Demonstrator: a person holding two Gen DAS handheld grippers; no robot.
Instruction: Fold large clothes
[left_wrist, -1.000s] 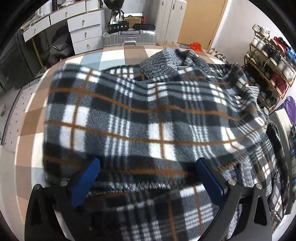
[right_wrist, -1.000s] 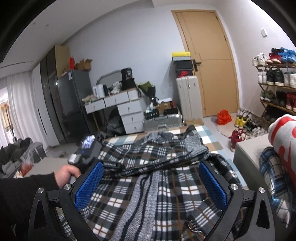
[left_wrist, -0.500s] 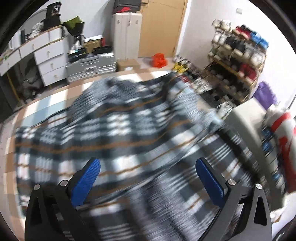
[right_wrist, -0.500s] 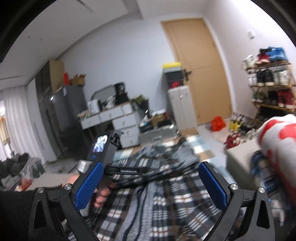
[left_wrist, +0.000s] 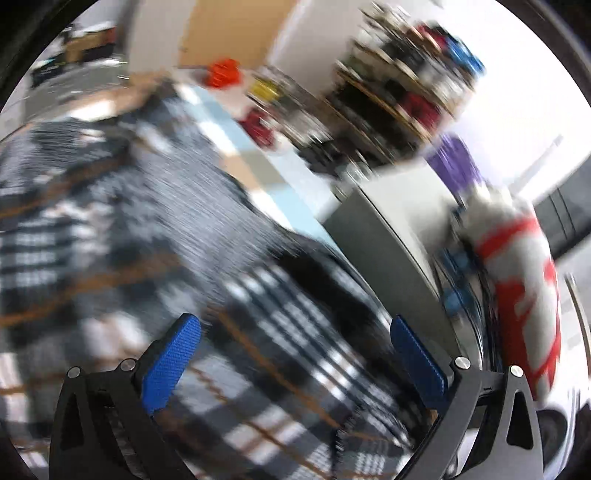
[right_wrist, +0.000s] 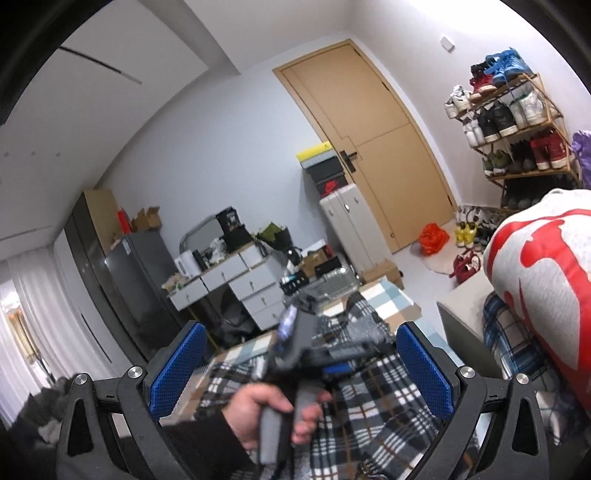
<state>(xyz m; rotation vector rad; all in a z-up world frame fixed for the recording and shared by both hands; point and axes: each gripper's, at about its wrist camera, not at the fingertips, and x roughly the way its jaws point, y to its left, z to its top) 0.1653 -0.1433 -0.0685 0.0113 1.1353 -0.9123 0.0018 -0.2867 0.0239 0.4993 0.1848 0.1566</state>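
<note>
Swinging across the plaid garment (left_wrist: 155, 236) with my left gripper (left_wrist: 295, 362); that view is heavily motion-blurred, so detail is poor. Left fingers (left_wrist: 171, 360) are spread wide, nothing between them, cloth passing below and ahead.

Right gripper (right_wrist: 301, 373) hangs higher and further back, fingers (right_wrist: 424, 373) also spread and holding nothing. From it I see my left hand (right_wrist: 266, 410) wrapped round the left gripper's handle, over the garment.

Key relation: the garment lies below and forward of both sets of fingers, spread on the checked surface (right_wrist: 391, 302). Its long axis seems to run away from me toward the far edge, grey knit collar part (right_wrist: 354, 328) at the far end. Left gripper is clearly the nearer one to the cloth. Judgement: next grab is likely a left-side pinch on an edge near the right flank, but I cannot tell which edge from the blur.

Surface: tan, white and pale-blue checks, mostly covered by cloth. Just beside its right edge sits a grey box-like block (right_wrist: 461, 317) with a red-and-white bundle (right_wrist: 546, 277) on top.

Room: tan door (right_wrist: 373, 147), white suitcase (right_wrist: 347, 225), drawer unit (right_wrist: 240, 280), shoe rack (right_wrist: 517, 122) at the right wall.
</note>
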